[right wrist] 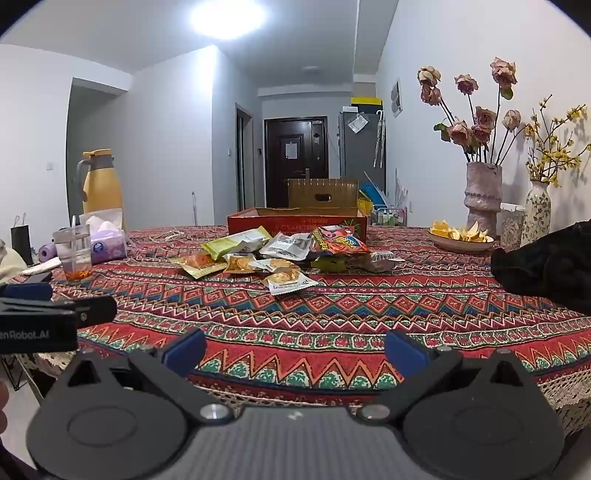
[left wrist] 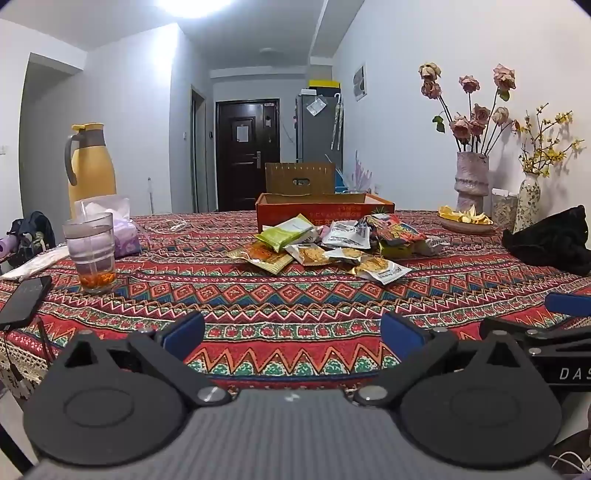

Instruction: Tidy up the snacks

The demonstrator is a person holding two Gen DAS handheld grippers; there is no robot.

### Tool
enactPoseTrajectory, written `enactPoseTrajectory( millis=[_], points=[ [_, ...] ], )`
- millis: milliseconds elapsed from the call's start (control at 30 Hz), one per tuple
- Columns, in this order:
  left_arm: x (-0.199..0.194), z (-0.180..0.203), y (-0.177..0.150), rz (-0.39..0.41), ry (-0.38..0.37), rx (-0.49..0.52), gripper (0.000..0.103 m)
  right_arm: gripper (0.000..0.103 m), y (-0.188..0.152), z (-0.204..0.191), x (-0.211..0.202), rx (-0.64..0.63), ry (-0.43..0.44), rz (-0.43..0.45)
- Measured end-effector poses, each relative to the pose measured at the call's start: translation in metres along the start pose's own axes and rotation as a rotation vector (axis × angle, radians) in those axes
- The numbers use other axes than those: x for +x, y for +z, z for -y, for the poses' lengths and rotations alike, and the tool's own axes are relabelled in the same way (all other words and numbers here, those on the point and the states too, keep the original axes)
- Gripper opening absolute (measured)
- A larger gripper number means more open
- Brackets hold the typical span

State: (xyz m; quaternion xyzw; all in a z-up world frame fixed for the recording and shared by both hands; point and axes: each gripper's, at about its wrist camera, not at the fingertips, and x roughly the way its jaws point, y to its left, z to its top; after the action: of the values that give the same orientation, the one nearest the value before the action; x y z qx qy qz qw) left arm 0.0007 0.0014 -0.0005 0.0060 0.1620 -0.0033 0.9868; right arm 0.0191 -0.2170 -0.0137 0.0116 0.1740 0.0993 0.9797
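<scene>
Nothing sorted yet: snack packets [left wrist: 325, 247] lie heaped mid-surface at twelve o'clock, just before the open red box [left wrist: 325, 210]; left tool [left wrist: 291, 332] and right tool [right wrist: 295, 349] both spread wide, empty.

Ceiling light [left wrist: 186, 5] blown out to white at top centre-left of the left wrist view; same glare patch at upper centre of the right wrist view. Room evenly lit, cool bluish cast on the walls. Strong fisheye bend: wall edges bow, dark vignette in the frame corners. Patterned cloth on the surface [left wrist: 295, 295] bright and fairly sharp mid-frame. Soft shadows behind the dried flowers [right wrist: 476, 122] on the right wall. Far doorway dim, slightly soft. Nearest dark parts at bottom edge underexposed.
</scene>
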Motion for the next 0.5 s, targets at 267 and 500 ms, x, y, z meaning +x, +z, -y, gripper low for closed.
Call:
enactPoseTrajectory(
  millis=[267,500],
  points=[
    [-0.003,0.003,0.002,-0.002,0.001,0.016,0.103,0.103,-0.002,0.002,0.002,0.006,0.0,0.001],
    [-0.003,0.005,0.003,-0.004,0.0,0.021,0.103,0.103,-0.001,0.001,0.001,0.003,-0.004,-0.002]
  ],
)
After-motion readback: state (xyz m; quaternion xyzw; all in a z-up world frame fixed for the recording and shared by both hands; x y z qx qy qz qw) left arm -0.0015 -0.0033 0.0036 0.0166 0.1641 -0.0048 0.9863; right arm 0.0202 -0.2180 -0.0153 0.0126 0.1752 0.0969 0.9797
